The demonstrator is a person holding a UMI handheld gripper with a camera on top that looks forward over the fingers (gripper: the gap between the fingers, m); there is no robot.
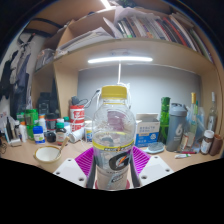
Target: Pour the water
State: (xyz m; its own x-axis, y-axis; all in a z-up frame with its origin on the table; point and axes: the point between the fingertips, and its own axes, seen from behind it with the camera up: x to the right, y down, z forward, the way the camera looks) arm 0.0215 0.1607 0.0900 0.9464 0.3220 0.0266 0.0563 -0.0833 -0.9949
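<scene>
1. While a white bowl (47, 154) sits toward the desk's (25, 160) left edge, clutter crowds the back edge.
2. At centre, the gripper (113, 160) clamps a yellow-capped Gatorade bottle (112, 135) upright, both pink pads (85, 158) pressing its sides.
3. Rightward, a green bottle (164, 120) stands near the back edge.
</scene>
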